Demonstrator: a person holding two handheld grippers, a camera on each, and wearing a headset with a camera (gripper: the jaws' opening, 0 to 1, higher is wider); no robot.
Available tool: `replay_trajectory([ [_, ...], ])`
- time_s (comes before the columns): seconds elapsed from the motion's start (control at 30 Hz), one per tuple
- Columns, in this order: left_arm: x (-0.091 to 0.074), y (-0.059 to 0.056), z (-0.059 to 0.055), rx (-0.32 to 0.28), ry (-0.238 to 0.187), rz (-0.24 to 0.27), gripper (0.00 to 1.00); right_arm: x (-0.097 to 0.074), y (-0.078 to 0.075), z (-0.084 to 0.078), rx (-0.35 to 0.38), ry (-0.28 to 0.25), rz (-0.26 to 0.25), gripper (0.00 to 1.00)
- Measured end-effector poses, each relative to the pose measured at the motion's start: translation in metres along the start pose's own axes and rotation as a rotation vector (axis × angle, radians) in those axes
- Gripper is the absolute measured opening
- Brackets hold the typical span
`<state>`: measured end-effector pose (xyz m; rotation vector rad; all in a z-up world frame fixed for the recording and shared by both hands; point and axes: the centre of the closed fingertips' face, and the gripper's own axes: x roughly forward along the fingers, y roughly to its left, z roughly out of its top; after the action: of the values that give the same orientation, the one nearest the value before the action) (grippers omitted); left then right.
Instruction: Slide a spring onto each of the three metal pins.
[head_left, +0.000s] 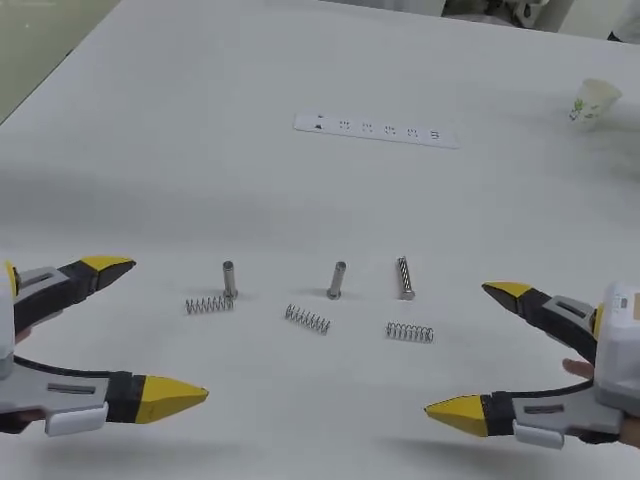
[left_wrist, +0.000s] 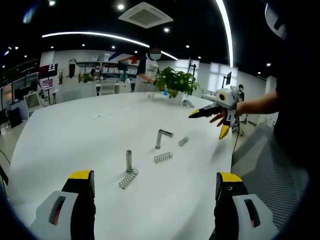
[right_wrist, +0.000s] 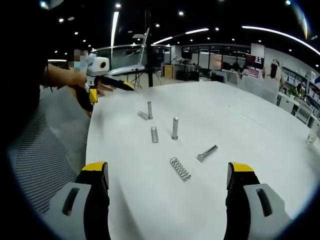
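Observation:
Three metal pins sit in a row on the white table (head_left: 300, 200). The left pin (head_left: 229, 279) and middle pin (head_left: 337, 280) stand upright. The right pin (head_left: 404, 277) lies on its side (right_wrist: 206, 153). One spring lies in front of each: left spring (head_left: 209, 304), middle spring (head_left: 307, 318), right spring (head_left: 410, 332). My left gripper (head_left: 150, 330) hovers open near the front left, a hand's width from the left spring (left_wrist: 128, 178). My right gripper (head_left: 472, 350) is open at the front right, close to the right spring (right_wrist: 180, 168). Both hold nothing.
A white power strip (head_left: 378, 129) lies farther back on the table. A paper cup (head_left: 595, 102) stands at the far right. People and a potted plant (left_wrist: 175, 80) are beyond the table's far end.

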<state>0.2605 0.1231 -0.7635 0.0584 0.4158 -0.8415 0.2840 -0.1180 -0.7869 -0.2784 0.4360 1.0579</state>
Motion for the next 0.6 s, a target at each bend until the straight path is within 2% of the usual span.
replay_trajectory([
  [0.6,0.0038,0.0045,0.0011,-0.003,-0.005,0.008,0.98,0.0007,-0.0050,0.0011,0.012,-0.001,-0.014,0.99],
])
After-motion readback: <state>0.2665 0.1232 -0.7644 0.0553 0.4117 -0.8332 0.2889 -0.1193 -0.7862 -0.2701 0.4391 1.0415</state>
